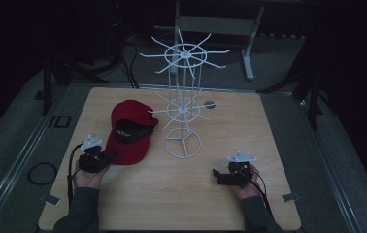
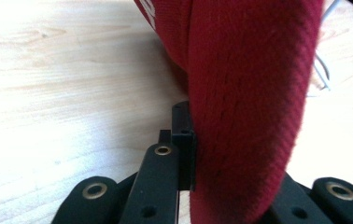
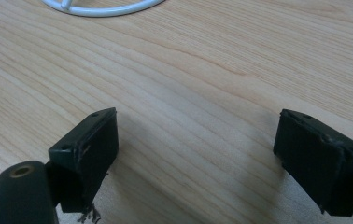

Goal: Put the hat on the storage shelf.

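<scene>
A red cap [image 1: 129, 130] lies on the wooden table [image 1: 172, 199], left of a white wire rack [image 1: 184, 104]. My left gripper [image 1: 111, 156] is at the cap's near edge and shut on its brim. In the left gripper view the red fabric [image 2: 249, 116] stands pinched against one black jaw, and the cap hides the other jaw. My right gripper [image 1: 215, 174] rests low over the table near the front right, pointing left. Its two pads [image 3: 90, 144] stand wide apart above bare wood, so it is open.
The rack's round base ring [image 3: 104, 9] lies just ahead of my right gripper. Its spokes [image 1: 191, 51] fan out at two heights over the middle of the table. A small dark disc [image 1: 209, 103] sits behind the rack. A person's sleeved forearms enter from the bottom edge.
</scene>
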The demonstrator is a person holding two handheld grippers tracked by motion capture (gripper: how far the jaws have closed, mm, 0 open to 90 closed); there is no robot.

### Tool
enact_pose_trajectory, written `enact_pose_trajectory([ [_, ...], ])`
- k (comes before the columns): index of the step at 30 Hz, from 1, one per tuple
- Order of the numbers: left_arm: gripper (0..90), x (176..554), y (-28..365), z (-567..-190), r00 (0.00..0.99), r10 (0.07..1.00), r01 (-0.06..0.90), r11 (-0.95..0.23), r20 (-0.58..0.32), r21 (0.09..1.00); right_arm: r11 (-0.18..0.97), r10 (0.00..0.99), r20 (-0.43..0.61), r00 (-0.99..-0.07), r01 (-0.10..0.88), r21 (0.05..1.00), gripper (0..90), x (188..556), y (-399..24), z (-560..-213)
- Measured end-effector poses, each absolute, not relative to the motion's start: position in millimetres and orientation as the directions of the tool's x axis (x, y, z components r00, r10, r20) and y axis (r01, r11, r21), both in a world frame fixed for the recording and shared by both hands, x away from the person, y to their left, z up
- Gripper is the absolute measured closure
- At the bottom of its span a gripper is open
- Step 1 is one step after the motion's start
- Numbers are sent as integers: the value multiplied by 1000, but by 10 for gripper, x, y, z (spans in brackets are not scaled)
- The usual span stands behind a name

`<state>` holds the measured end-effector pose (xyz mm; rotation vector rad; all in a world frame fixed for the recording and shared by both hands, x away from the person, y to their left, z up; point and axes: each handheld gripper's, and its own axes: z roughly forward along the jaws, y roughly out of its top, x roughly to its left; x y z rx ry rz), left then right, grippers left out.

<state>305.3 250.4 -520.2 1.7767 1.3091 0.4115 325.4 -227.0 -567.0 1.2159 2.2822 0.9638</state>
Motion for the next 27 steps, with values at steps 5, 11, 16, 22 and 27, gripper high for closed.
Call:
enact_pose_trajectory([
  [5,851,3039,2526,-5112,395,892,589,-63,-219,806,390,833,-11,-553,573,721,137,3253,-2270,-5670],
  [11,851,3021,2542,-5000,394,895,567,-56,-211,822,390,833,-11,-553,573,721,137,3253,-2269,-5670],
  [16,851,3003,2562,-4935,390,898,551,-49,-205,833,390,833,-11,-553,573,721,137,3253,-2269,-5670],
  [22,851,2979,2572,-4875,391,897,533,-39,-206,846,389,833,-10,-553,573,721,137,3253,-2269,-5670],
  [27,851,2963,2578,-4816,391,897,520,-29,-207,854,389,833,-10,-553,573,721,137,3253,-2269,-5670],
])
